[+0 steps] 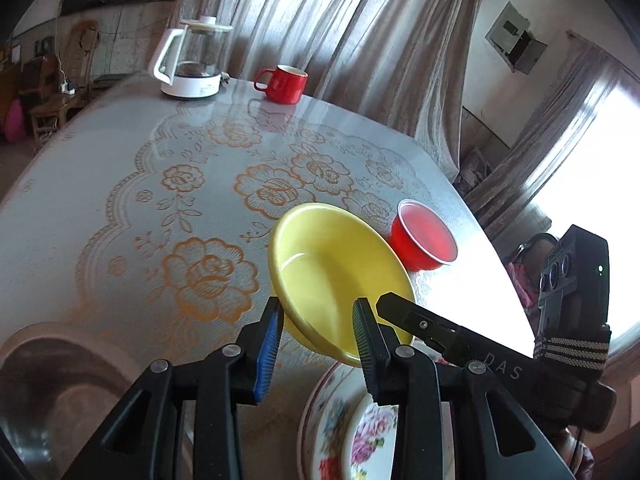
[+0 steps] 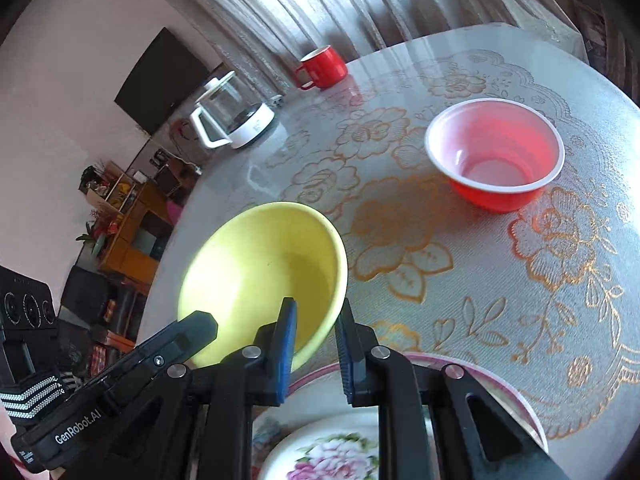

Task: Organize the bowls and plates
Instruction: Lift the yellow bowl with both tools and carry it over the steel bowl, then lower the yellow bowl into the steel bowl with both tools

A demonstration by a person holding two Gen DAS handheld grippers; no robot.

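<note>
We see 2 grippers meeting at the yellow bowl, which hangs tilted over the floral plates at the table's near edge. Our left gripper reaches forward with its fingers spread, straddling the bowl's near rim. Our right gripper clamps the rim at the bowl's 5 o'clock. The red bowl sits at 1 o'clock, apart.
</note>
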